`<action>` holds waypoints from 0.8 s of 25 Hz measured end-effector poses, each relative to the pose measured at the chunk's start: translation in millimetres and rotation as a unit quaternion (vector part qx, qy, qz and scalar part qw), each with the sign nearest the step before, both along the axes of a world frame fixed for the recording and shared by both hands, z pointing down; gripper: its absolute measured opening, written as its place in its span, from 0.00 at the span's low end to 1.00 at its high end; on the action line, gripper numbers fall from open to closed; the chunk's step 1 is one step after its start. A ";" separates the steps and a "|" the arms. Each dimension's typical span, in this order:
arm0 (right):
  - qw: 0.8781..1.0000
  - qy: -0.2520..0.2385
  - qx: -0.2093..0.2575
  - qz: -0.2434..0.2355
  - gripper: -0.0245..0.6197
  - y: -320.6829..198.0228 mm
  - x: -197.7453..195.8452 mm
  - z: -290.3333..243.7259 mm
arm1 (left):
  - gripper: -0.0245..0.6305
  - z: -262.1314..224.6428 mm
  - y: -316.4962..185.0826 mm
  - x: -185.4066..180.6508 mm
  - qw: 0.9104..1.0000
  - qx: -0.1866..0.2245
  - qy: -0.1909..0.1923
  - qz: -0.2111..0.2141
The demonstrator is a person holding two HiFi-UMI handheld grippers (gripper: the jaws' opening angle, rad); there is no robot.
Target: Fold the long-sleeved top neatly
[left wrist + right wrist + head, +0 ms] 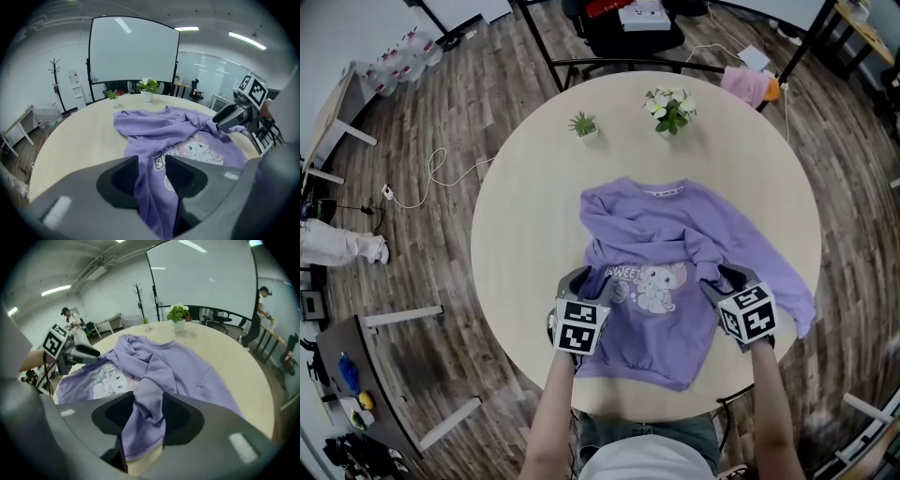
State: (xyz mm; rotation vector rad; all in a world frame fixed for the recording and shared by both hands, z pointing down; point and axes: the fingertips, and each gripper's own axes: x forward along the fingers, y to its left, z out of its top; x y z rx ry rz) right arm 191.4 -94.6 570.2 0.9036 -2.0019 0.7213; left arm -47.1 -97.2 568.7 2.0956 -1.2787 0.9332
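Wood-plank flooring surrounds a round, pale bench (pixel 516 206), and 2 small potted plants (pixel 668 108) stand at its far side, well apart from our work. Across the near half of it lies the long-sleeved top (pixel 675 234), purple and print side up, with its neck toward the plants and its hem (pixel 649 370) toward us. It is rumpled, with sleeve cloth bunched over the chest and one part reaching toward the bench's right rim.

Our left gripper (pixel 152 161) has its jaws closed on a raised fold of the body cloth just beside the print, and the fabric runs deep between the pads. Our right gripper (pixel 147 401) has its jaws standing wide, and the ribbed cuff (pixel 149 394) of a sleeve lies loose between them, unpinched.

We judge the top to be a light, soft knit. It will sag wherever we leave it unsupported, and it should slide easily on the smooth bench, so a one-sided pull would likely drag the whole garment askew. The thicker ribbed parts (cuff, hem and neckband) look like the firmest places to grip. We would take hold at a shoulder seam and the matching hem corner, lifting only a little to carry each fold over.
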 end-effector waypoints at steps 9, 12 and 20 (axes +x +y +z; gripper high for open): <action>0.995 0.030 0.091 -0.007 0.10 -33.6 10.4 -39.7 | 0.32 21.7 -14.1 -13.9 0.998 0.001 -0.056 -0.023; 0.992 -0.004 0.130 0.000 0.10 -52.8 13.6 -73.0 | 0.32 27.3 -18.8 -15.8 0.996 0.004 -0.085 -0.023; 0.991 -0.076 0.090 0.065 0.10 -77.7 39.7 -78.6 | 0.08 9.6 -32.1 -54.8 0.986 0.055 -0.069 -0.139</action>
